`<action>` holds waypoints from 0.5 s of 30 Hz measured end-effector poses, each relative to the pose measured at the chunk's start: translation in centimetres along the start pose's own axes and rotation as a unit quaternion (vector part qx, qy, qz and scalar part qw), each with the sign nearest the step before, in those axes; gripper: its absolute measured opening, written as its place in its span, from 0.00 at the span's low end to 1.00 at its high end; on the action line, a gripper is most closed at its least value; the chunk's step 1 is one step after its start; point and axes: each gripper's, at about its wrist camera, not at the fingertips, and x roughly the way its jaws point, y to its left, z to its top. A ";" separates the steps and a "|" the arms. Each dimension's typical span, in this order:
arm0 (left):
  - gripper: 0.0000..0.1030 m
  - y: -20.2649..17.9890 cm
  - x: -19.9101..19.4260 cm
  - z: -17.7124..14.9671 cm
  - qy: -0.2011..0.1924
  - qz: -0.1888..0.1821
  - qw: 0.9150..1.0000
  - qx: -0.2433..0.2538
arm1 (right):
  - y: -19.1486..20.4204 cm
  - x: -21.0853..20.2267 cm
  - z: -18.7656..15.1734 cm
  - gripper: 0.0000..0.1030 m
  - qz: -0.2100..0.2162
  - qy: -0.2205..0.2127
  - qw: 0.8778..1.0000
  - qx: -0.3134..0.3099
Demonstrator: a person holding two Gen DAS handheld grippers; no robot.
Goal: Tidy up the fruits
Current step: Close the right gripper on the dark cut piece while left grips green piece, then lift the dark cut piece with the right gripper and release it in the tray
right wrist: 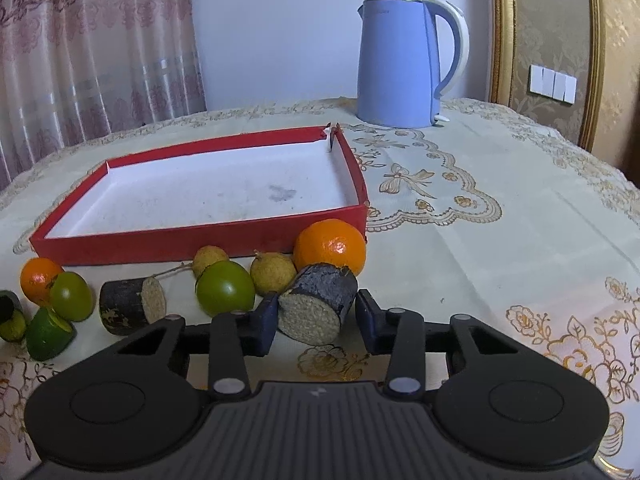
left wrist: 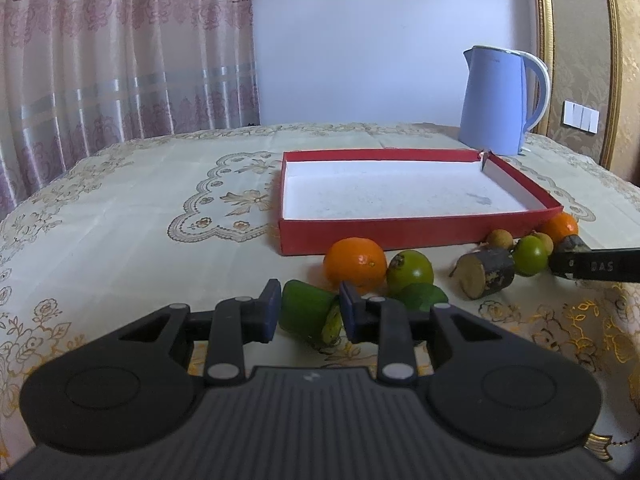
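Observation:
A red tray [left wrist: 400, 236] [right wrist: 192, 240] with a white, empty floor lies on the table. Fruit lies in a row along its near wall. In the left wrist view my left gripper [left wrist: 308, 312] has its jaws on both sides of a green cucumber piece [left wrist: 306, 314], touching or nearly so. Behind it are an orange [left wrist: 354, 264], a green fruit [left wrist: 410, 272] and a dark sugarcane piece [left wrist: 486, 272]. In the right wrist view my right gripper [right wrist: 318, 318] is open around another dark sugarcane piece [right wrist: 320, 304], its right finger apart from it. An orange [right wrist: 330, 246], longans [right wrist: 272, 278] and a green fruit [right wrist: 224, 288] lie behind.
A blue electric kettle [left wrist: 496, 100] [right wrist: 400, 60] stands behind the tray's far right corner. The table carries a cream embroidered cloth [left wrist: 140, 220]. A curtain [left wrist: 120, 48] hangs at the left, a wall with a switch plate [right wrist: 552, 82] at the right.

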 end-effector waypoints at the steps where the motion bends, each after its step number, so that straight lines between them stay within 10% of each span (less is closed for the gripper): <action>1: 0.28 0.1 0.0 0.0 0.001 -0.001 1.000 -0.001 | -0.1 -0.1 0.0 0.38 0.002 0.000 1.000 0.003; 15: 0.28 0.2 -0.1 0.0 0.001 -0.002 1.000 -0.004 | -0.4 -1.2 0.2 0.37 0.011 -0.017 1.000 0.006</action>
